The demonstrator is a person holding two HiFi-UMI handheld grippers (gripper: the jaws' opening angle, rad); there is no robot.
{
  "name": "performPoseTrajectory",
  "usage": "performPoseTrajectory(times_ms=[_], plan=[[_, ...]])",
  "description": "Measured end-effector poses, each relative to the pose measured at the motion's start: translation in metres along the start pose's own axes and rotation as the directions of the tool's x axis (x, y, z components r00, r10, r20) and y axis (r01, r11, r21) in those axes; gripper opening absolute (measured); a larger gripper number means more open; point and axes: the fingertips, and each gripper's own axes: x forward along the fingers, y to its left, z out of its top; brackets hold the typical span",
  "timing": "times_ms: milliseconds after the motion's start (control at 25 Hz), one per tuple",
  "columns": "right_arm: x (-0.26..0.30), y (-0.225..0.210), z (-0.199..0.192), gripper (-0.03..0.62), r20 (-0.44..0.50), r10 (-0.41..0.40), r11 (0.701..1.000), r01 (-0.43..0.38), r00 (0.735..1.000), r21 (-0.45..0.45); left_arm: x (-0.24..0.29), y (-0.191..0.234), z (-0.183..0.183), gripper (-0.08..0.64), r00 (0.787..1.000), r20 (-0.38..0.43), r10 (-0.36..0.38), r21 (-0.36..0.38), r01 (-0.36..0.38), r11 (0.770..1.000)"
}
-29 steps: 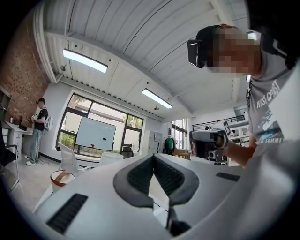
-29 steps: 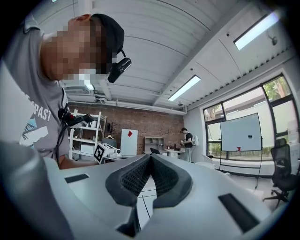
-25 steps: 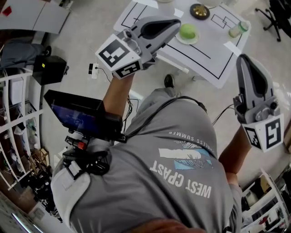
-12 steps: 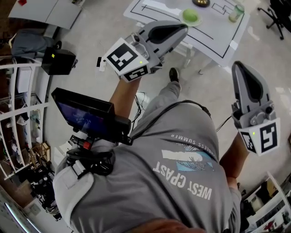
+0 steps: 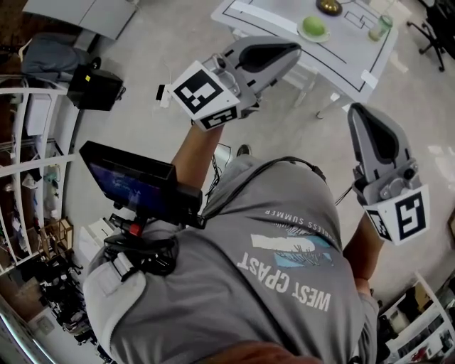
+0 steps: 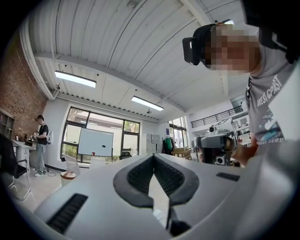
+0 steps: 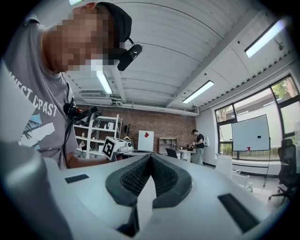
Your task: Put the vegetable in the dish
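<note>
**Both grippers shut and empty; vegetable on the far table**

Head view: the left gripper (image 5: 293, 51) and right gripper (image 5: 358, 112) were held up in front of the person (image 5: 284, 270), well apart, both pointing toward the far table (image 5: 341, 53). Neither was over the table.

Left gripper view: jaws pressed together at the tips (image 6: 153, 157), nothing between them. Right gripper view: jaws likewise together (image 7: 150, 156), nothing held.

The green vegetable (image 5: 313, 25) sat on the pale dish (image 5: 301, 33) on the white, black-lined table, far from both grippers. Further along the table to the right stood a small jar (image 5: 380, 27), and a dark bowl (image 5: 328, 7) lay at the far edge. A screen (image 5: 128, 181) hung at the person's left side, near the camera.
</note>
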Motion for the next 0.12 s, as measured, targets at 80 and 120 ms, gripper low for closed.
performPoseTrajectory(times_ms=[80, 120], plan=[[0.006, 0.013, -0.004, 0.006, -0.004, 0.01, 1.0, -0.01, 1.0, 0.006, -0.004, 0.0, -0.002, 0.008, 1.0, 0.005, -0.012, -0.004, 0.012, 1.0], [0.009, 0.02, -0.006, 0.006, -0.007, 0.015, 1.0, -0.015, 1.0, 0.01, -0.006, 0.0, -0.003, 0.008, 1.0, 0.008, -0.018, -0.008, 0.018, 1.0]])
